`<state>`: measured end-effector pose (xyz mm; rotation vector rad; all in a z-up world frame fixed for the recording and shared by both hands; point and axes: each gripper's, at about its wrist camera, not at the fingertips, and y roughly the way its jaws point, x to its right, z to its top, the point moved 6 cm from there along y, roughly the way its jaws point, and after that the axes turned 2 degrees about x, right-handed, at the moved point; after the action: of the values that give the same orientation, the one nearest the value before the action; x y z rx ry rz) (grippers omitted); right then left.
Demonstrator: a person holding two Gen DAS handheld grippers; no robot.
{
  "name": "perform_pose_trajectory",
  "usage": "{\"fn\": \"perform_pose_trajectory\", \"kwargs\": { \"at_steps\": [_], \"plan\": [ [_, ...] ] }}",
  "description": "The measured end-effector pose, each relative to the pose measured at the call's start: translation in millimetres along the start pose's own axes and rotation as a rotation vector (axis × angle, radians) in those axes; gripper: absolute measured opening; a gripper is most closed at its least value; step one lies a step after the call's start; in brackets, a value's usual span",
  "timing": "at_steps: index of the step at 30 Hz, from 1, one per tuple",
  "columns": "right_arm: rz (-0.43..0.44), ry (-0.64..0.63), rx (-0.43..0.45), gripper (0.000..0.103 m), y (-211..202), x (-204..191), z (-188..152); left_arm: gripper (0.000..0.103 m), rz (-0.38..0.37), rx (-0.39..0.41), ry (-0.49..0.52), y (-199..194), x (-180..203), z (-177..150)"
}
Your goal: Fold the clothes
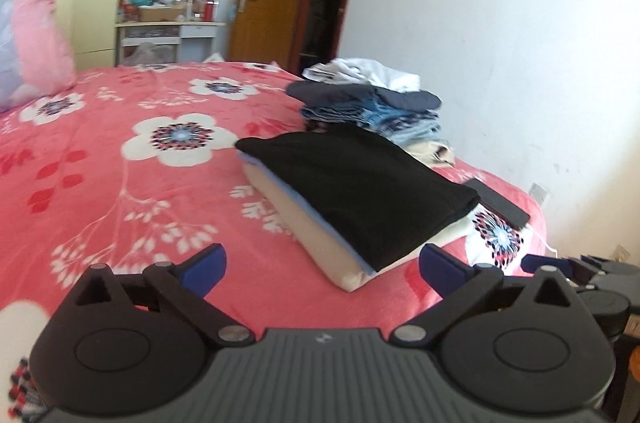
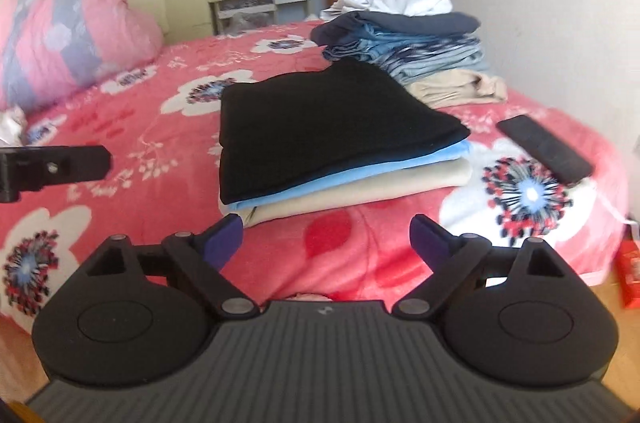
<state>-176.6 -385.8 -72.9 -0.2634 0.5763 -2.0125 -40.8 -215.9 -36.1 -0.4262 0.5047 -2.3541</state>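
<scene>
My left gripper (image 1: 322, 273) gapes wide, nothing between the pads. Right gripper (image 2: 326, 243) likewise spread, empty. Just ahead on the bedspread (image 2: 352, 235): folded stack (image 2: 320, 127), black over blue over cream, touched by neither. Behind it, a taller clothes pile (image 2: 408, 39). Phone (image 2: 544, 149) right of stack.
</scene>
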Motion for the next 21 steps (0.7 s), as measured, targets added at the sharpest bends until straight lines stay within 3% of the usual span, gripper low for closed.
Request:
{"fn": "perform_pose_trajectory", "kwargs": {
  "at_steps": [3, 5, 8, 14, 21],
  "plan": [
    [-0.084, -0.019, -0.006, 0.091, -8, -12, 0, 0.103, 0.033, 0.000, -0.017, -15, -5, 0],
    [-0.123, -0.032, 0.002, 0.097, -15, -19, -2, 0.103, 0.071, -0.003, -0.021, -23, -9, -1],
    [-0.149, -0.017, 0.035, 0.102, -28, -27, -4, 0.103, 0.158, -0.010, -0.005, -30, -14, -4],
    [-0.180, -0.017, 0.054, 0.102, -47, -34, -7, 0.103, 0.212, -0.040, 0.016, -33, -15, -13],
    [-0.163, -0.022, -0.030, 0.102, -41, -39, -12, 0.103, 0.273, -0.031, 0.086, -30, -11, -15]
  ]
}}
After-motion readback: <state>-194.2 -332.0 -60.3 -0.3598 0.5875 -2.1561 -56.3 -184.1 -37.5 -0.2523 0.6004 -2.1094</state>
